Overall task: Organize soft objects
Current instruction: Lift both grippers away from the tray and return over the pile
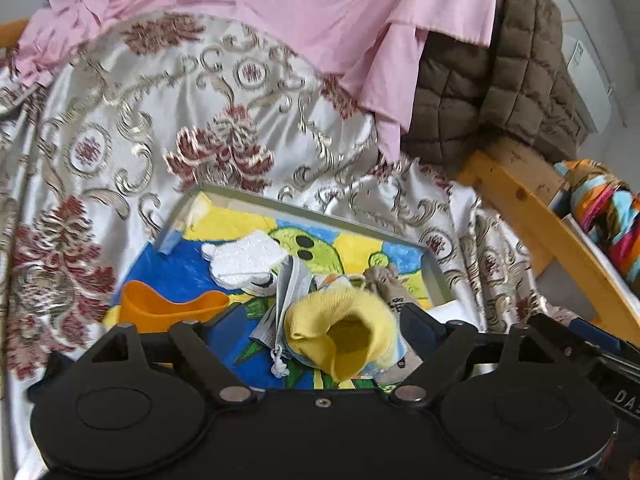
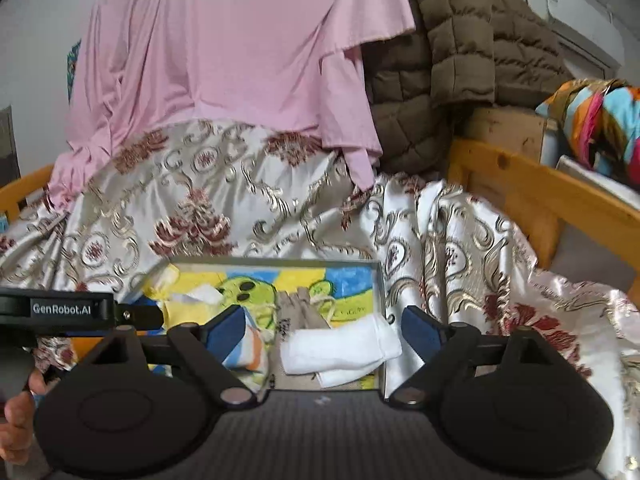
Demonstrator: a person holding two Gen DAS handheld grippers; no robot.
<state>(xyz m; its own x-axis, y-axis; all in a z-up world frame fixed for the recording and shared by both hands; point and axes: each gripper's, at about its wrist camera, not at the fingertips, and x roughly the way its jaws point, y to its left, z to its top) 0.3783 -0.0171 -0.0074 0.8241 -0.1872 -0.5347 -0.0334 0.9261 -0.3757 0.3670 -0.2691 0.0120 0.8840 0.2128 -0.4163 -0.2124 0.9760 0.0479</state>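
A grey tray (image 1: 434, 270) with a bright cartoon lining lies on the patterned bedspread. In the left wrist view it holds a yellow sock (image 1: 344, 330), a white foam piece (image 1: 240, 258), an orange cup (image 1: 168, 308), a grey zip pouch (image 1: 288, 292) and a beige pouch (image 1: 386, 284). My left gripper (image 1: 320, 328) is open, with the yellow sock between its fingers. In the right wrist view my right gripper (image 2: 322, 330) is open over the tray's (image 2: 378, 280) near end. A white folded sock (image 2: 340, 350), a striped sock (image 2: 250, 350) and the beige pouch (image 2: 296, 312) lie between its fingers.
A pink garment (image 2: 240, 52) and a brown quilted jacket (image 2: 452, 60) hang at the back. The wooden bed frame (image 2: 532, 196) runs along the right, with a multicoloured cloth (image 2: 600, 124) behind it. The left gripper's body (image 2: 68, 308) reaches in from the left.
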